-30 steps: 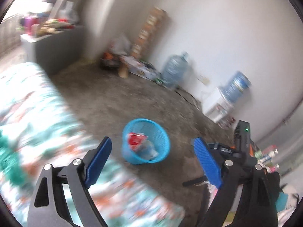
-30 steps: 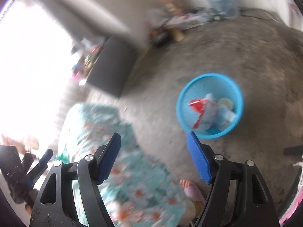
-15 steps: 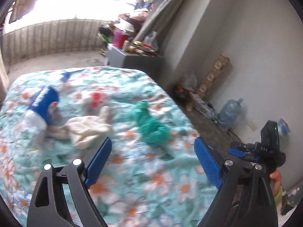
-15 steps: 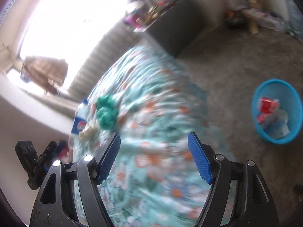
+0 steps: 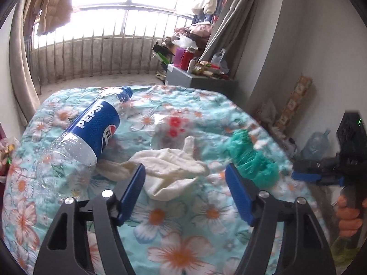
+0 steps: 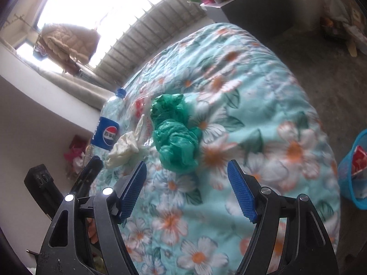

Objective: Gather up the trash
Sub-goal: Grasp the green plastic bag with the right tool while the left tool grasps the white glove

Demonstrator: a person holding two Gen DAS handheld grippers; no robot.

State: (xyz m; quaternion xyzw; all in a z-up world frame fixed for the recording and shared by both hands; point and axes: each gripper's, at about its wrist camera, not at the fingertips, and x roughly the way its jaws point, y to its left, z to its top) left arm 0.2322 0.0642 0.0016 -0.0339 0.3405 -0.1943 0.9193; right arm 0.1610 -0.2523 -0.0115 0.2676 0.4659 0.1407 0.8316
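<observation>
Left gripper (image 5: 185,184) fingers closing over white rag (image 5: 174,169); nothing gripped.

Left gripper (image 5: 184,191) closing (nothing between); right gripper (image 6: 187,189) agape.

A floral quilt (image 5: 183,224) is spread over the bed. Beyond its far edge a metal railing (image 5: 96,52) is seen, with a quilted jacket (image 5: 54,6) hung above it. To the quilt's right a grey cabinet (image 5: 201,80) is crowded with clutter, and a large water jug (image 5: 317,144) is stood by the wall.
</observation>
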